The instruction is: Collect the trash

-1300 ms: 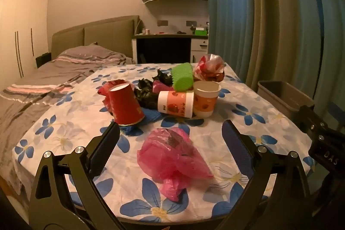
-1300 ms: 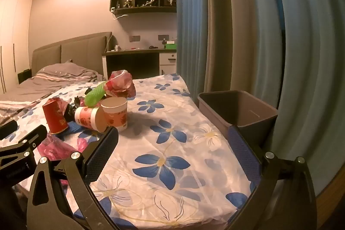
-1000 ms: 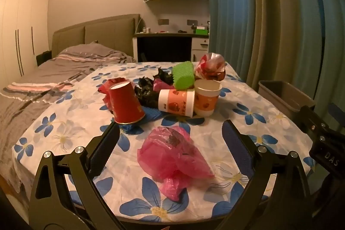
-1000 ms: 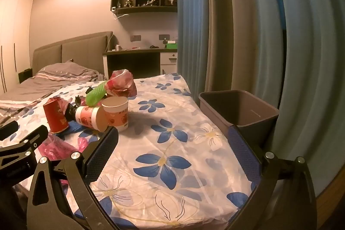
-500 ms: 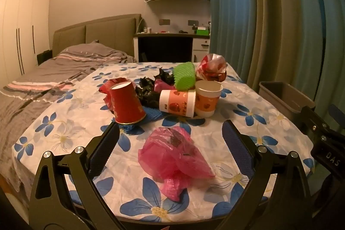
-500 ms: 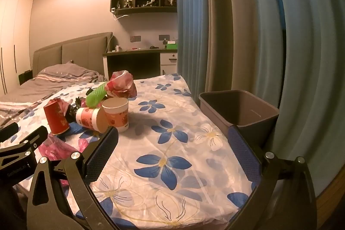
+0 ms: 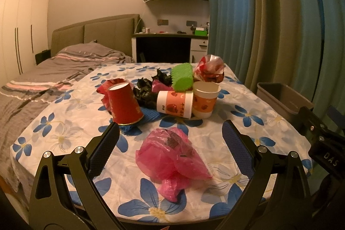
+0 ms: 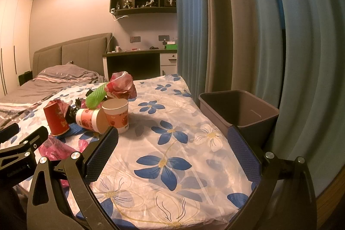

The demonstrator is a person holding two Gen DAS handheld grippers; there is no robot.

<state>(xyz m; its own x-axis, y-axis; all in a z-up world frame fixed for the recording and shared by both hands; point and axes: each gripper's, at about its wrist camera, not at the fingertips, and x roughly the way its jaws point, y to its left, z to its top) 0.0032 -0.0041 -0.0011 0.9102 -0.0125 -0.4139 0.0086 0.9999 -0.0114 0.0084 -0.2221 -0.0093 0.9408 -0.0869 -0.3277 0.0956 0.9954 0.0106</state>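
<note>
A crumpled pink plastic bag [image 7: 172,154] lies on the flowered tablecloth between the wide-apart fingers of my left gripper [image 7: 170,143], which is open and holds nothing. Behind it stand an upside-down red cup [image 7: 124,104], a fallen orange-printed cup [image 7: 174,104], an upright paper cup [image 7: 206,98], a green foam sleeve [image 7: 182,77], black plastic [image 7: 144,89] and a red-and-clear wrapper [image 7: 209,70]. My right gripper [image 8: 172,146] is open over bare cloth, right of the pile [image 8: 97,109]. A grey bin [image 8: 239,109] stands at the table's right edge.
The flowered table [image 8: 168,165] ends just in front of both grippers. Blue and grey curtains [image 8: 248,36] hang close behind the bin. A bed [image 7: 43,79] lies to the left, with a desk [image 7: 163,44] and wall shelf beyond.
Both views have shifted only slightly; the trash pile and the bin stay where they were, and both grippers remain open.
</note>
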